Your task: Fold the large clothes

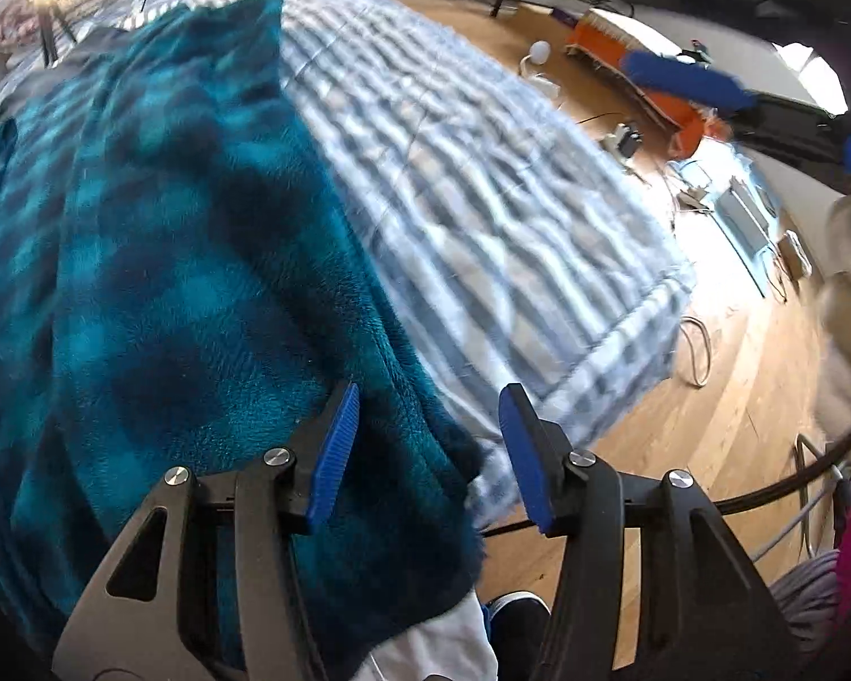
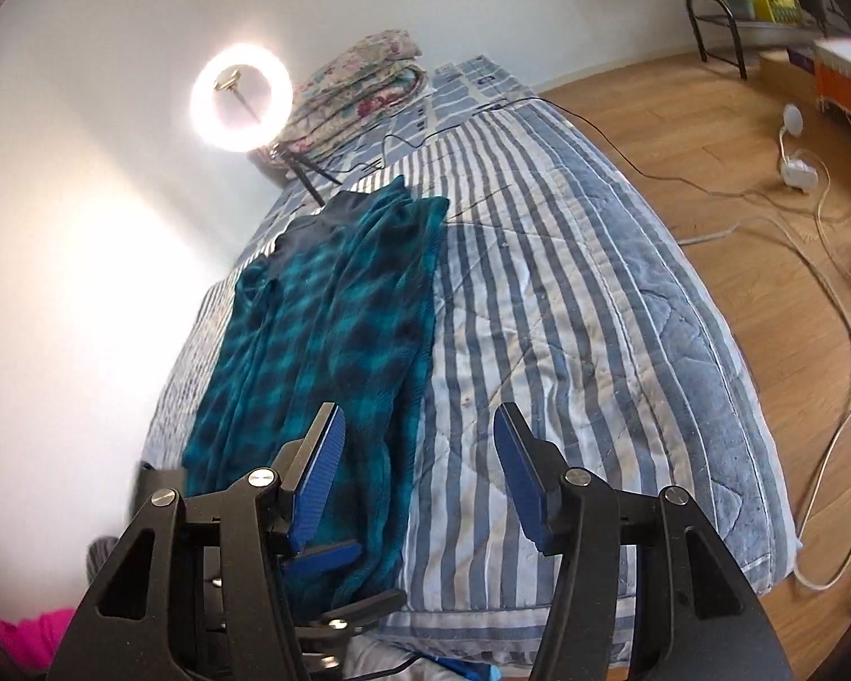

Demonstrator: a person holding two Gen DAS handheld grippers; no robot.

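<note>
Fleece garment (image 2: 335, 318), teal check, lies as long narrow strip along bed's (image 2: 567, 295) wall-side edge, near end at foot edge. Lengthwise folds look done; crosswise fold left. Left gripper (image 1: 428, 454) and right gripper (image 2: 420, 476) released, jaws apart, empty.

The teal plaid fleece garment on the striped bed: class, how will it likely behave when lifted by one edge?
The fleece garment will probably flop and drape, since it lies in soft folds. Its fuzzy pile likely grips rather than slips on the quilt. It seems bulky but light.
</note>
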